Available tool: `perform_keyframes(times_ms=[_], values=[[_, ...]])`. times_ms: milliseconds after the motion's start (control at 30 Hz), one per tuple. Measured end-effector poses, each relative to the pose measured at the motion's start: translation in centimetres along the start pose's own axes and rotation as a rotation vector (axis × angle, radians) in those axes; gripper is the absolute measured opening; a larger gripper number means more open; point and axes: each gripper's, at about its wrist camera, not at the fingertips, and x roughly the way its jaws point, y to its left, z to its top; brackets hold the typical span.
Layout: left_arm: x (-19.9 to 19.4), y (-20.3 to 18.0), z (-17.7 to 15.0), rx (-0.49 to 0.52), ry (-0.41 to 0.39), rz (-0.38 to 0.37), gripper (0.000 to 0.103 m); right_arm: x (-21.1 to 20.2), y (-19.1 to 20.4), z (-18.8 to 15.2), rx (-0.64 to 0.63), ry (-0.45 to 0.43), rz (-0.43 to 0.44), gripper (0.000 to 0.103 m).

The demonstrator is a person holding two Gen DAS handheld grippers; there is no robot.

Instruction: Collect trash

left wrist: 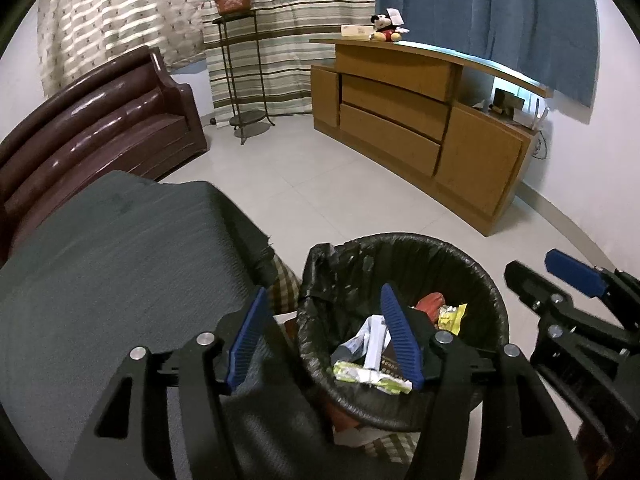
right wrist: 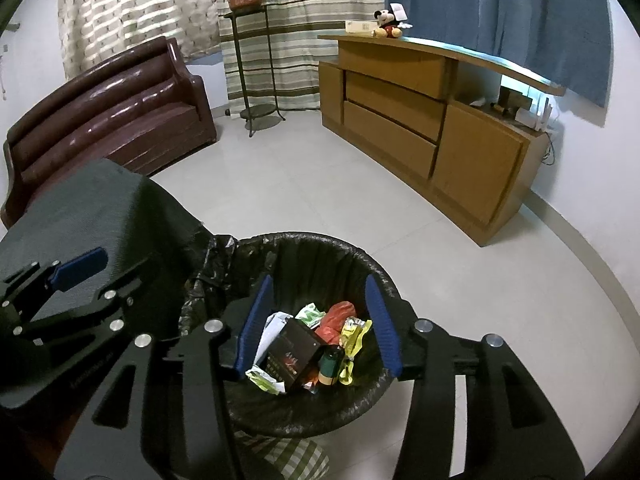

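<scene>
A round bin with a black liner (left wrist: 404, 245) (right wrist: 320, 242) stands on the floor and holds trash. In it lie a dark box (right wrist: 294, 354), a green can (right wrist: 330, 366), a yellow-green wrapper (right wrist: 354, 332), a red wrapper (right wrist: 336, 316) and white paper (left wrist: 376, 340). My left gripper (left wrist: 324, 289) hovers open over the bin's left rim, with nothing between its blue pads. Over the bin's middle my right gripper (right wrist: 319, 279) also stands open and empty. Each view shows the other gripper's blue pad (left wrist: 576, 270) (right wrist: 80, 264) at its edge.
A dark grey covered surface (left wrist: 120, 260) lies left of the bin. A checked cloth (right wrist: 296, 456) shows under the bin. Further off stand a brown sofa (left wrist: 100, 120), a metal plant stand (left wrist: 240, 80) and a wooden cabinet (left wrist: 400, 120) on a pale tiled floor (left wrist: 320, 192).
</scene>
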Motion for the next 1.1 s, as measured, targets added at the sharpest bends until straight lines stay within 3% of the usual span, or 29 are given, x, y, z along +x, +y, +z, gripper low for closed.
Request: perform_keyframes(times_ms=[633, 733, 1100], values=[[-6.4, 4.0, -2.7, -0.076, -0.067, 0.053, 0.065, -6.2, 3.0, -1.4, -0.052, -0.069, 0.008, 0.057], [-7.2, 4.4, -3.0, -0.086, -0.080, 0.062, 0.065, -7.0, 3.5, -1.8, -0.063, -0.076, 0.012, 0.063], [-9.2, 6.1, -4.4, -0.107, -0.117, 0.087, 0.069, -8.3, 4.4, -2.3, -0.081, -0.091, 0.016, 0.063]])
